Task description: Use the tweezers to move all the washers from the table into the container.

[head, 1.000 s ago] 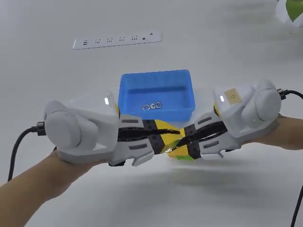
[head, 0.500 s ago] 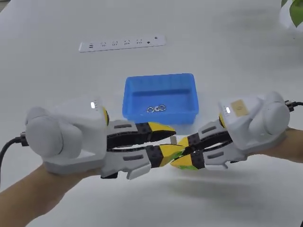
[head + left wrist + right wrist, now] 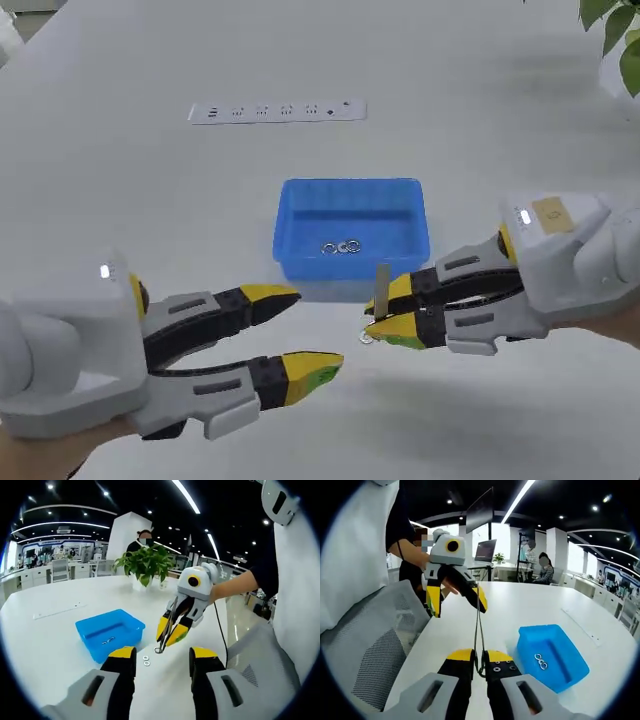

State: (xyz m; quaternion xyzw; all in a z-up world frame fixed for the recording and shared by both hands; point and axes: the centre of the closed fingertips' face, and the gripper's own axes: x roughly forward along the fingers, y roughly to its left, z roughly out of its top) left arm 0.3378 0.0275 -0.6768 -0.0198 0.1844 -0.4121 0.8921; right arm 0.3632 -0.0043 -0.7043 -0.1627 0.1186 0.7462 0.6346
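My right gripper (image 3: 375, 320) is shut on the grey tweezers (image 3: 381, 288), just in front of the blue container (image 3: 350, 200). Three washers (image 3: 342, 247) lie inside the container. A loose washer (image 3: 367, 338) rests on the white table below the right gripper's tips. My left gripper (image 3: 290, 330) stands open and holds nothing, low on the left and apart from the right one. In the left gripper view the tweezers (image 3: 167, 627) slant down towards two washers (image 3: 146, 660) beside the container (image 3: 110, 630). In the right gripper view the tweezers (image 3: 479, 625) run forward from my shut jaws.
A white power strip (image 3: 278, 111) lies on the table beyond the container. A potted plant (image 3: 145, 565) stands further back on the table. A grey mesh chair (image 3: 380, 645) is next to the table edge. People stand in the background.
The two grippers, which were pressed together over the tweezers, have come apart. The left one has drawn back to the left and opened; the right one keeps the tweezers.
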